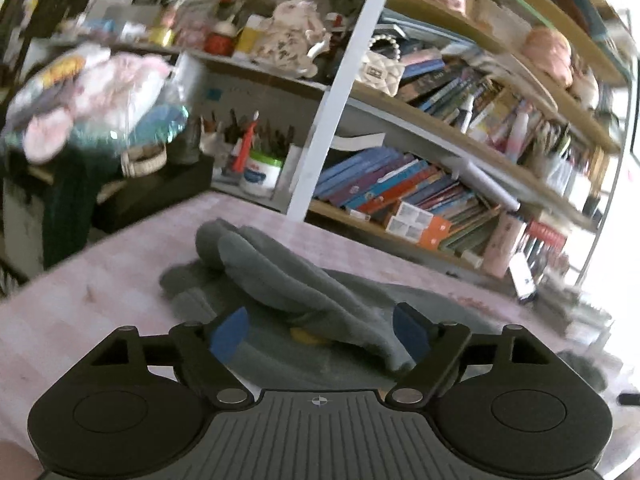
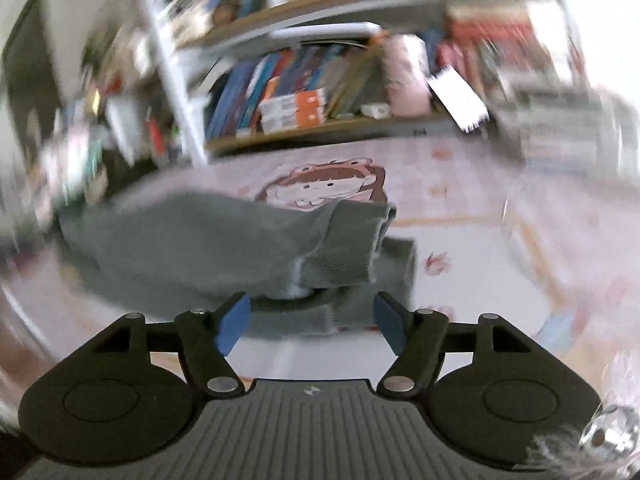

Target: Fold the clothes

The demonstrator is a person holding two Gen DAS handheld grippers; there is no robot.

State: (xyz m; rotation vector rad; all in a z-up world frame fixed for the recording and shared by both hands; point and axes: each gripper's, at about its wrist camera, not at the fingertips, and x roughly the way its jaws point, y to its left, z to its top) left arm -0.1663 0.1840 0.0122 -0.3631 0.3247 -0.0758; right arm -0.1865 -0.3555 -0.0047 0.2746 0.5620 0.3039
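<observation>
Left hand-held gripper (image 1: pixel 320 330) stands with its blue pads spread wide, nothing pinched between them. Just ahead lies the grey knitted garment (image 1: pixel 280 280), a thick sleeve draped across the body of it and running down towards the right-hand pad; whether the cloth brushes that pad is hard to tell. A small yellow patch (image 1: pixel 304 336) peeks out from under the fold.

Over on the right wrist view, the picture is smeared, but the right hand-held gripper (image 2: pixel 312 324) is open too, pads well apart, no cloth clamped. The grey knitted garment (image 2: pixel 224 244) sits right in front, its ribbed cuff (image 2: pixel 352 240) folded over the hem.

The garment rests on a worktop covered in pale pink checked cloth (image 1: pixel 100 280), with a cartoon girl print (image 2: pixel 332 188) showing beyond the cuff. Behind, a wooden bookshelf (image 1: pixel 440 200) crammed with colourful books.
</observation>
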